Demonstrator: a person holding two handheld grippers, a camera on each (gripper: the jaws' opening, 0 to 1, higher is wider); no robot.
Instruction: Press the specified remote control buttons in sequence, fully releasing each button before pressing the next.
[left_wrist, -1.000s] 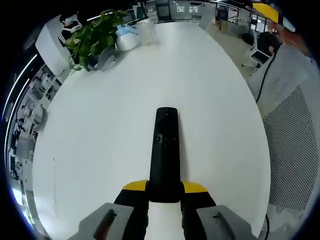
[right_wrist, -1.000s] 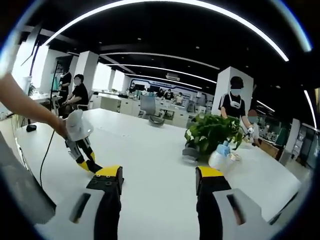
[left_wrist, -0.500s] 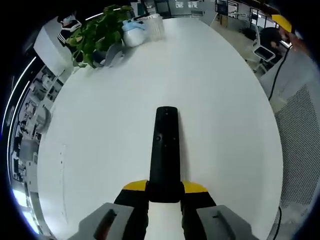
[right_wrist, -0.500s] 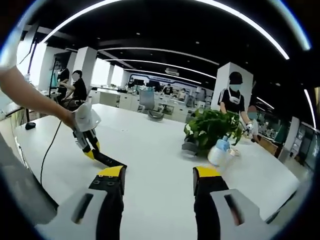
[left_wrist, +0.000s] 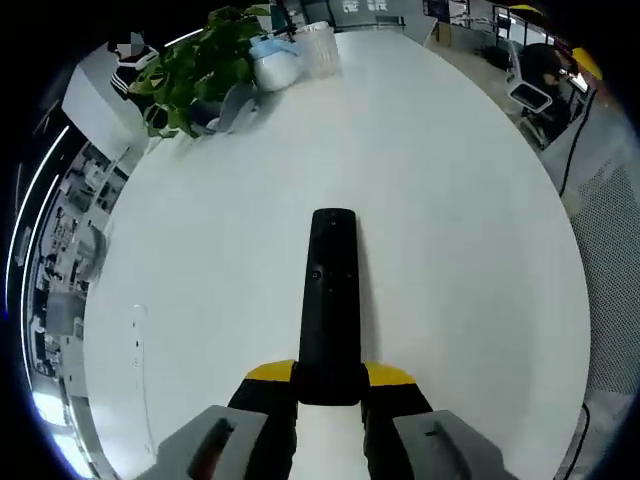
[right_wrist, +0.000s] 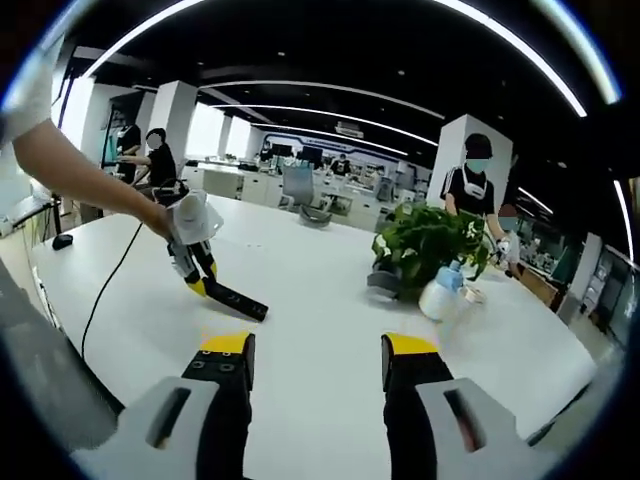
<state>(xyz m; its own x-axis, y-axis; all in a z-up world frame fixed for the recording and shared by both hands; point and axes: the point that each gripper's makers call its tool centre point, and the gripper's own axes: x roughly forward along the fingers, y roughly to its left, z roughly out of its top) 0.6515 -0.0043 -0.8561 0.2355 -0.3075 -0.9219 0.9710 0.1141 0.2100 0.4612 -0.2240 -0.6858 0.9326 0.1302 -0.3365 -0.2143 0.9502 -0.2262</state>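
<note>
holding remote, buttons unpressed

left gripper (left_wrist: 330, 385): jaws clamped on near end of remote (left_wrist: 331, 290), held above white table (left_wrist: 450, 230). likely light, rigid, smooth; end grip suits. right gripper (right_wrist: 315, 352): jaws apart, empty.

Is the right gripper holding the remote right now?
No, the right gripper is open with nothing between its jaws, while the black remote is clamped in the left gripper.
</note>
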